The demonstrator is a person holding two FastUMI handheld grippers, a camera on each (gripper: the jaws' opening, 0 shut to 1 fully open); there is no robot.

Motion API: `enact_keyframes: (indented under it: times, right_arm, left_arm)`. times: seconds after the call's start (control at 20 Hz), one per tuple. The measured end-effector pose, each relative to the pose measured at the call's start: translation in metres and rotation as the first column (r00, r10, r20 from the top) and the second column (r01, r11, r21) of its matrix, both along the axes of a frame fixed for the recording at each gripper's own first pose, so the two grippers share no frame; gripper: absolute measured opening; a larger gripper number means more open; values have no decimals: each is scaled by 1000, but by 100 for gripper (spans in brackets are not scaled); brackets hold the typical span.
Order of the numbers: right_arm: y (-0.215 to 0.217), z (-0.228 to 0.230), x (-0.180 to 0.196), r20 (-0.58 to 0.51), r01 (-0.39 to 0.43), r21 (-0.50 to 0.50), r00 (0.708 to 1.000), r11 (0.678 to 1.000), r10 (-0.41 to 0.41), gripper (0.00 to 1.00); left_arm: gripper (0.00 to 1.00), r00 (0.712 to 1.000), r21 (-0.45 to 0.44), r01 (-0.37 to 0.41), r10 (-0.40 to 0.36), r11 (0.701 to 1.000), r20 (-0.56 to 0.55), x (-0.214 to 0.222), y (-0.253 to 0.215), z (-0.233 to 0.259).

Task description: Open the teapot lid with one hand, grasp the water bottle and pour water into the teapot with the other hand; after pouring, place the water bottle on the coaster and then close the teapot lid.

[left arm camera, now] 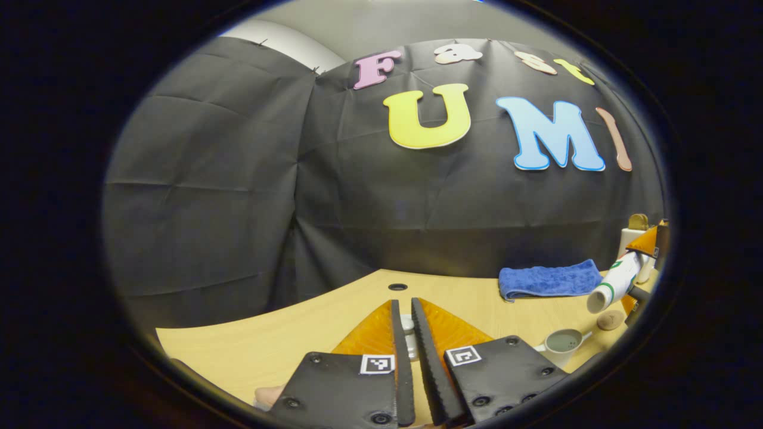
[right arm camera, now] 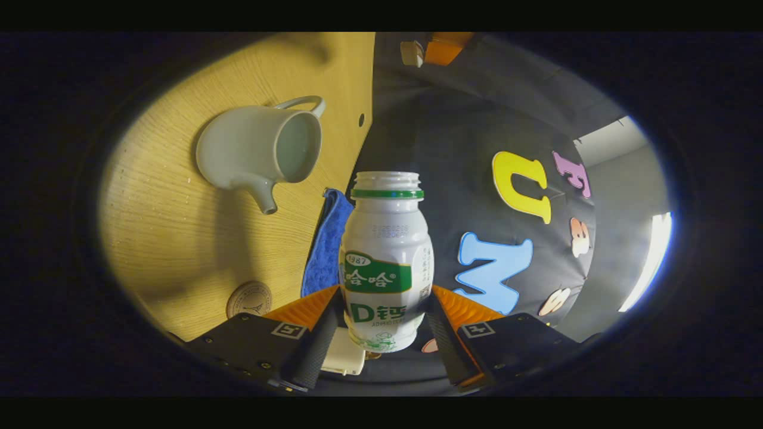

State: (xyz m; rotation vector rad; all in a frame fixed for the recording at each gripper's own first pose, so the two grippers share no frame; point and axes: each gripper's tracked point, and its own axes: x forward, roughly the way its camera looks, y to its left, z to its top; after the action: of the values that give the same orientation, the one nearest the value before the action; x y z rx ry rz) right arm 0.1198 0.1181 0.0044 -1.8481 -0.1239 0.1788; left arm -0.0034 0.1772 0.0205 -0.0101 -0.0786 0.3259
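My left gripper (left arm camera: 405, 304) is shut on a small white piece, the teapot lid (left arm camera: 408, 336), held above the wooden table (left arm camera: 268, 339). The pale teapot (left arm camera: 563, 342) stands open at the right, its inside showing. Above it the uncapped white water bottle (left arm camera: 614, 283) is tilted, mouth down toward the pot. In the right gripper view my right gripper (right arm camera: 386, 304) is shut on the bottle (right arm camera: 386, 262) around its lower body. The open teapot (right arm camera: 262, 149) lies beyond, spout toward me. The round brown coaster (right arm camera: 249, 300) sits on the table near the pot.
A folded blue towel (left arm camera: 548, 280) lies at the back of the table by the black cloth wall. A small round hole (left arm camera: 397, 286) is in the tabletop ahead of my left fingers. The coaster (left arm camera: 609, 320) is just right of the teapot.
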Motion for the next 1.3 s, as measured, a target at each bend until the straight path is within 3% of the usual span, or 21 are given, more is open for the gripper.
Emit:
enact_keyframes:
  times: [0.05,0.85,0.9,0.95,1.1,1.15,1.2,1.3]
  right_arm:
    - [2,3,0,9,-6,-11,1000,1000,6,78]
    - [6,11,2,64,-53,-82,996,995,58,78]
    - [6,11,3,65,-56,-91,996,994,62,78]
    - [7,12,3,68,-57,-100,996,993,64,78]
    - [7,13,4,62,-65,-124,995,990,73,78]
    - [8,13,3,61,-67,-131,995,989,75,78]
    - [9,13,3,62,-69,-137,995,988,78,78]
    - [10,14,3,65,-78,-150,994,986,88,78]
  left_arm:
    - [18,1000,0,0,0,1000,0,1,0,-1]
    - [18,1000,1,-3,3,1000,-4,2,3,-1]
    - [64,1000,2,-3,3,1000,-4,2,2,-2]
    - [18,1000,2,-4,4,1000,-4,1,3,-2]
    - [18,1000,2,-5,5,1000,-4,0,3,-2]
    - [0,1000,2,-4,4,1000,-3,0,3,-2]
    - [18,1000,1,-4,4,1000,-2,0,4,0]
    - [18,1000,1,-4,4,1000,-2,2,4,-1]
